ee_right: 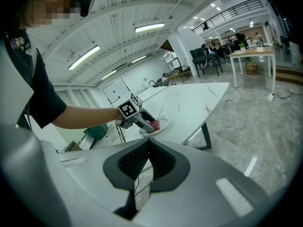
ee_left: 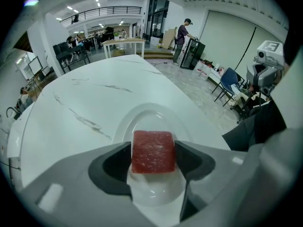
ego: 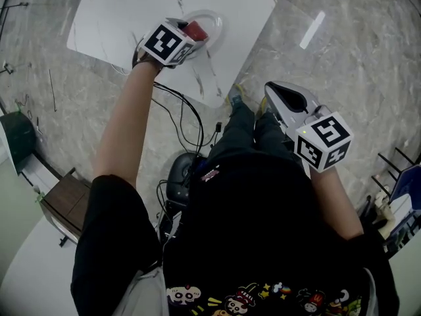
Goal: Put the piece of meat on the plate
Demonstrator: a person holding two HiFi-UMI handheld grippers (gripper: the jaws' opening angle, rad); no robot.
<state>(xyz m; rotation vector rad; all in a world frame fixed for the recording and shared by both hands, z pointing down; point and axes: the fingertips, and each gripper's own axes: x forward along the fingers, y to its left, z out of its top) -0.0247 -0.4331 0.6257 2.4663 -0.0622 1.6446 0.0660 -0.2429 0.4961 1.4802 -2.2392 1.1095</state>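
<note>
My left gripper (ee_left: pixel 152 157) is shut on a red cube of meat (ee_left: pixel 153 151), which hangs just over the white plate (ee_left: pixel 142 117) on the white marble table (ee_left: pixel 85 103). In the head view the meat (ego: pixel 195 30) shows red past the left gripper (ego: pixel 187 39), over the plate (ego: pixel 215 22) near the table's right corner. The right gripper (ego: pixel 279 97) is held low beside my body, off the table, with its jaws closed together and nothing between them. From the right gripper view the left gripper (ee_right: pixel 144 122), the meat (ee_right: pixel 155 125) and the plate (ee_right: pixel 163 125) are seen far off.
The marble table (ego: pixel 131 18) ends close to the plate's near side; grey stone floor (ego: pixel 342 51) lies right of it. Black cables (ego: pixel 181 114) trail over the floor below the table. Chairs and a person (ee_left: pixel 182 39) stand far across the hall.
</note>
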